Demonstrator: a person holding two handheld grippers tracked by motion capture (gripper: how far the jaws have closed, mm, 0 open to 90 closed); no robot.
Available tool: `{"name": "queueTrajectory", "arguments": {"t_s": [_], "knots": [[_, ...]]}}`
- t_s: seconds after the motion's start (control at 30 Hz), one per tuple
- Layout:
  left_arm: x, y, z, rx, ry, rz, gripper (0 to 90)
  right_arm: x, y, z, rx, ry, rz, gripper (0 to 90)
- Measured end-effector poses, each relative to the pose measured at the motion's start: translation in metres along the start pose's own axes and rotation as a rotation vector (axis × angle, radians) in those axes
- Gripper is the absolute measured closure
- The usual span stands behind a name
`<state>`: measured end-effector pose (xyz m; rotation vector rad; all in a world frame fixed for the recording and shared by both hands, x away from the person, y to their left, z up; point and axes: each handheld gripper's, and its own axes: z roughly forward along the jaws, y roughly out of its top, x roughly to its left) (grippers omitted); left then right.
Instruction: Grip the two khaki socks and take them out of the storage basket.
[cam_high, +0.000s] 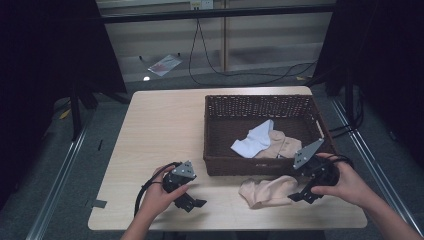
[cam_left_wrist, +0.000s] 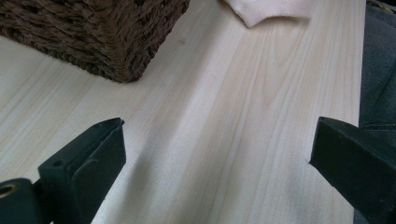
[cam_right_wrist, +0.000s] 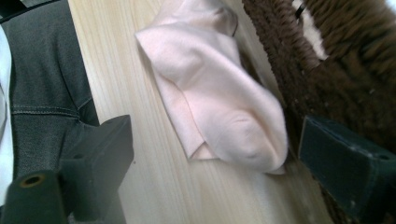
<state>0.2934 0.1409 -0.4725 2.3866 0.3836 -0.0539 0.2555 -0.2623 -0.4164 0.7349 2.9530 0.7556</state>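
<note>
A pale pink sock (cam_high: 267, 191) lies crumpled on the wooden table (cam_high: 150, 140), near the front edge and touching or just beside the near wall of a dark wicker basket (cam_high: 260, 106) that stands on the right half of the tabletop. The right gripper (cam_high: 300, 195) is held in the person's right hand (cam_high: 345, 182) at the sock's right end, low over the table; in the right gripper view the sock (cam_right_wrist: 219, 102) lies ahead between the 2 black jaws, which stand wide apart and do not press on it, with the basket wall (cam_right_wrist: 327, 84) close on the right of that view. The left gripper (cam_high: 192, 202) rests low on the near left part of the table in the left hand (cam_high: 160, 197), well apart from the sock; its jaws are spread wide with bare wood between them, and the left gripper view shows a basket corner (cam_left_wrist: 116, 51) and an edge of the sock (cam_left_wrist: 271, 11) farther off. Inside the basket lie 2 more socks, a white sock (cam_high: 255, 140) and a beige sock (cam_high: 284, 146), touching each other against the near right part of its floor.
</note>
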Motion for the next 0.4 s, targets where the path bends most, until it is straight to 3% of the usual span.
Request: {"name": "queueTrajectory", "arguments": {"t_s": [0.33, 0.4], "knots": [[-0.001, 0.001, 0.001, -0.001, -0.005, -0.009, 3.1, 0.005, -0.017, 0.009, -0.038, -0.021, 0.005, 9.3], [-0.001, 0.001, 0.001, -0.006, -0.005, -0.015, 3.1, 0.005, -0.019, 0.010, -0.070, -0.024, 0.000, 9.1]]}}
